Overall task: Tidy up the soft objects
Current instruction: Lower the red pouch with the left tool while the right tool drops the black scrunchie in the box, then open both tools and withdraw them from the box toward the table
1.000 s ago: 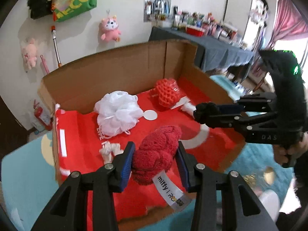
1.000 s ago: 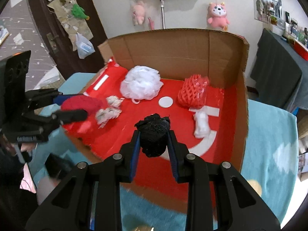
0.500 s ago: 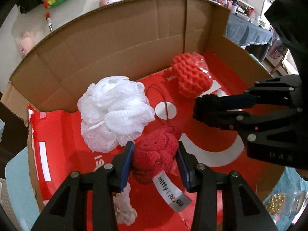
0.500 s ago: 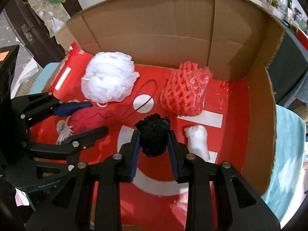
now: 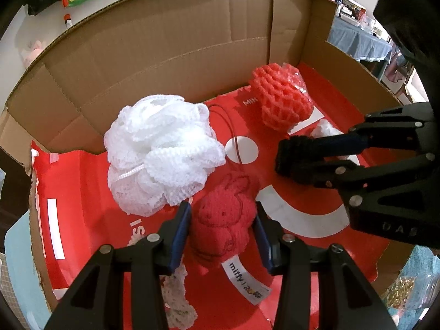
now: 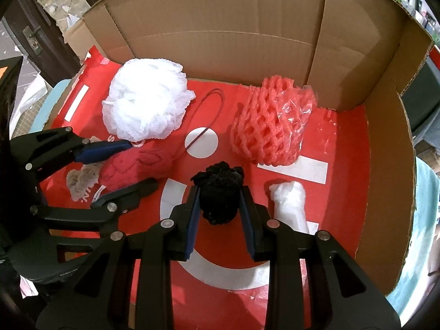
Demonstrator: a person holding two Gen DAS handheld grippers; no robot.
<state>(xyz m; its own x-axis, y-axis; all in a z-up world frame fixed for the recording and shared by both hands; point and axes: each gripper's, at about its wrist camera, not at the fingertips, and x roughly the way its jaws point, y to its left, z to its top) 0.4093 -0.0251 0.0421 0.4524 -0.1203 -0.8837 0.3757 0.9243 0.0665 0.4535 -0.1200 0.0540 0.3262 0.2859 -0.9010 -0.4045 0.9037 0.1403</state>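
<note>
My left gripper (image 5: 221,214) is shut on a red knitted toy (image 5: 222,220) with a white "miffy" label, low over the red floor of the cardboard box (image 5: 170,35). It also shows in the right wrist view (image 6: 132,162), held by the left gripper (image 6: 137,165). My right gripper (image 6: 220,198) is shut on a black fuzzy ball (image 6: 218,195) just right of the red toy; the ball shows in the left wrist view (image 5: 291,154). Both sit inside the box (image 6: 220,27).
In the box lie a white mesh puff (image 5: 159,154) (image 6: 145,99), a red foam net (image 5: 280,99) (image 6: 272,129), a small white soft piece (image 6: 288,200), a grey-white crocheted piece (image 6: 82,178) (image 5: 178,299) and a thin red loop (image 6: 206,115). Box walls stand at the back and right.
Both grippers moved forward and down into the box with their loads. The red toy now sits lower, beside the white puff; the black ball is lower near the floor.
</note>
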